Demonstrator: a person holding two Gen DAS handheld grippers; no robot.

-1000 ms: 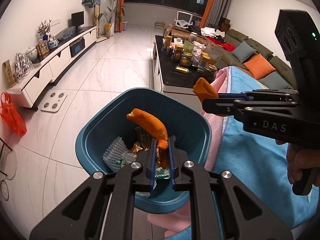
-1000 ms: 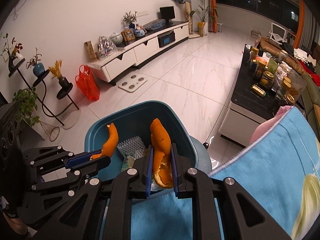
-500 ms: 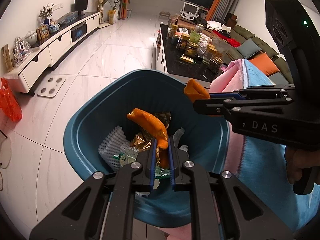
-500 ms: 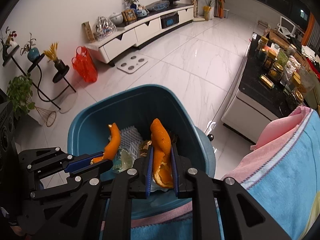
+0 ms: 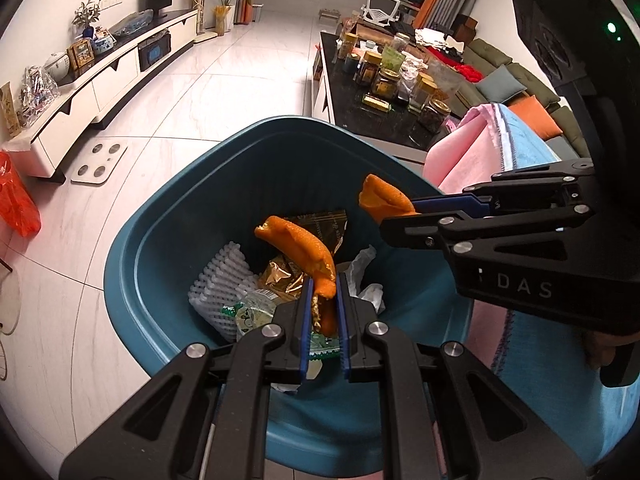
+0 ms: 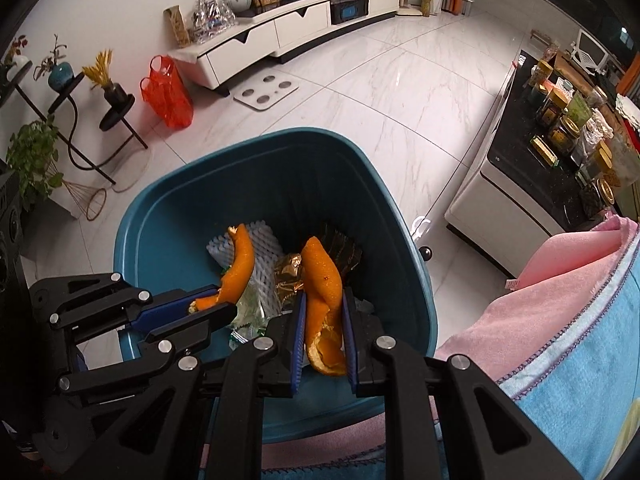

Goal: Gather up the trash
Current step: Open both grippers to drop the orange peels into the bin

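Observation:
A teal trash bin [image 5: 132, 240] [image 6: 400, 216] stands on the floor below both grippers. It holds white foam netting [image 5: 216, 280], gold wrappers [image 5: 280, 276] and crumpled paper. My left gripper [image 5: 323, 288] is shut on an orange peel strip [image 5: 300, 244] over the bin's opening. It also shows in the right wrist view [image 6: 216, 300], with its peel [image 6: 240, 268]. My right gripper [image 6: 323, 308] is shut on a second orange peel [image 6: 322, 280], also above the bin. In the left wrist view it comes in from the right [image 5: 416, 210], peel [image 5: 384, 196] at its tip.
A blue and pink towel [image 5: 480, 148] [image 6: 560, 272] lies right of the bin. A black coffee table with jars [image 5: 384, 80] [image 6: 560, 136] stands beyond. A white TV cabinet [image 6: 288, 32], red bag [image 6: 168, 96], floor scale [image 6: 266, 90] and plant stand [image 6: 72, 120] are at the left.
Both grippers have moved forward and down over the bin, which now fills more of each view. Both still hold their peels.

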